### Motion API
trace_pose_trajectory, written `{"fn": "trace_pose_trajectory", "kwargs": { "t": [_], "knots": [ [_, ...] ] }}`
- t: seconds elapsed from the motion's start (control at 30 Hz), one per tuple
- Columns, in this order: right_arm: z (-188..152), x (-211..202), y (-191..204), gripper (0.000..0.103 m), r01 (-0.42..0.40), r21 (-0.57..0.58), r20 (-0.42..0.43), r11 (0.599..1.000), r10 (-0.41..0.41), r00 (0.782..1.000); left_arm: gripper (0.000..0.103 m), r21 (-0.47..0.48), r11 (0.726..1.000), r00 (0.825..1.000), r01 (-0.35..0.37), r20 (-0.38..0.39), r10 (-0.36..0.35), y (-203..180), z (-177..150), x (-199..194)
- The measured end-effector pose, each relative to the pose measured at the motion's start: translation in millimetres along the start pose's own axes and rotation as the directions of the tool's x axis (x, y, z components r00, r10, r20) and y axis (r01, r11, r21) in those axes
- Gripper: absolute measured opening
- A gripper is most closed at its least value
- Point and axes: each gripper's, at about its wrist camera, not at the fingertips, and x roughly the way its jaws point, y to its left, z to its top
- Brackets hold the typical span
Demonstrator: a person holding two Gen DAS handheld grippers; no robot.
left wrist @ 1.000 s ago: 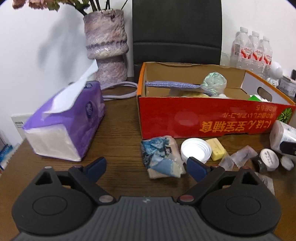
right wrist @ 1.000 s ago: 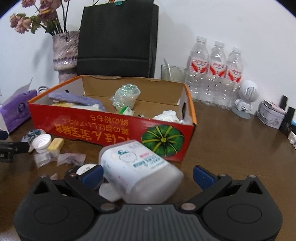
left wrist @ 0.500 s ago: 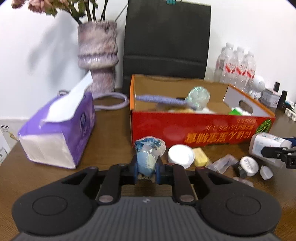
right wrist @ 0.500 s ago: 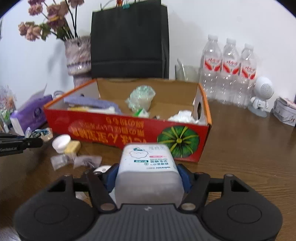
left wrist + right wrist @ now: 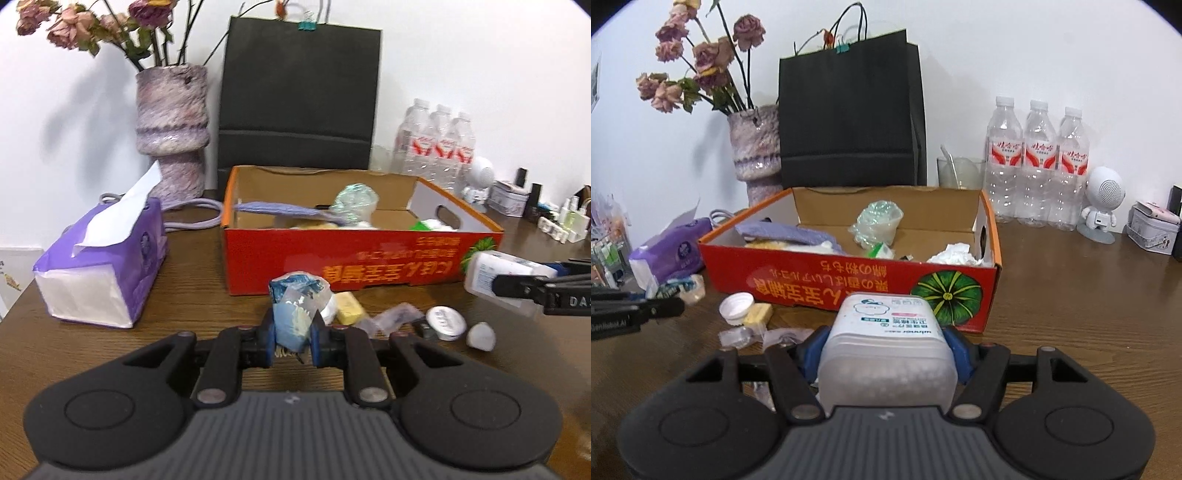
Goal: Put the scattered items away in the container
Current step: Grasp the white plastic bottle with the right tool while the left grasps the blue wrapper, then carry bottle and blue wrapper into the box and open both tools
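The crumpled blue-and-clear wrapper (image 5: 298, 314) is clamped between the two blue pads of the left tool (image 5: 293, 341), in front of the red cardboard box (image 5: 369, 258) and above the wooden counter (image 5: 192, 280). The white plastic tub (image 5: 888, 349), its printed label facing up, is clamped between the pads of the right tool (image 5: 886, 350), just in front of the pumpkin picture on the box's near wall; in the left wrist view the same tub (image 5: 495, 273) appears at the right, gripped by the right tool's dark fingers (image 5: 524, 286).

Loose items lie on the counter in front of the box: a white bottle cap (image 5: 737, 304), a yellow block (image 5: 758, 314) touching it, clear plastic scraps (image 5: 738, 336), a round metal lid (image 5: 445, 323) and a small white lump (image 5: 480, 335).

The open box holds a purple cloth (image 5: 783, 233), a greenish plastic bag (image 5: 877, 223) and crumpled white paper (image 5: 955, 254).

To the left of the box stands a purple tissue pack (image 5: 107, 273). Behind the box are a vase of dried roses (image 5: 171, 125), a black paper bag (image 5: 849, 122), a glass (image 5: 960, 172), three water bottles (image 5: 1038, 162) and a small white robot figure (image 5: 1102, 203).
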Motion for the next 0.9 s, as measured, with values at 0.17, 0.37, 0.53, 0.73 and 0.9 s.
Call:
{"fn": "trace_pose_trajectory", "kwargs": {
  "t": [0.17,0.37,0.53,0.73,0.9],
  "knots": [
    [5.9,-18.2,4.2,0.065,-0.006,-0.001,0.055,1.0,0.006,0.998,0.018,0.027,1.0,0.999,0.009,0.039,-0.01,-12.2,3.5,-11.3],
    [28.0,-36.0,10.4,0.065,-0.017,0.007,0.143,1.0,0.016,0.99,0.018,0.001,1.0,0.995,0.027,0.096,-0.027,-25.4,30.1,-14.5],
    [55.7,-36.3,17.9,0.065,0.002,0.0,0.218,1.0,-0.002,0.976,0.018,-0.052,0.998,0.983,0.037,0.182,-0.027,-39.7,58.6,-9.2],
    [86.8,-18.4,21.9,0.065,0.011,0.038,0.28,0.999,-0.021,0.96,0.018,-0.141,0.989,0.981,0.044,0.195,-0.016,-47.4,83.9,23.9],
    [99.3,9.7,16.4,0.065,0.015,0.064,0.267,0.998,-0.032,0.963,0.018,-0.177,0.984,0.981,-0.01,0.187,0.044,-42.8,99.0,59.6]
  ]
}}
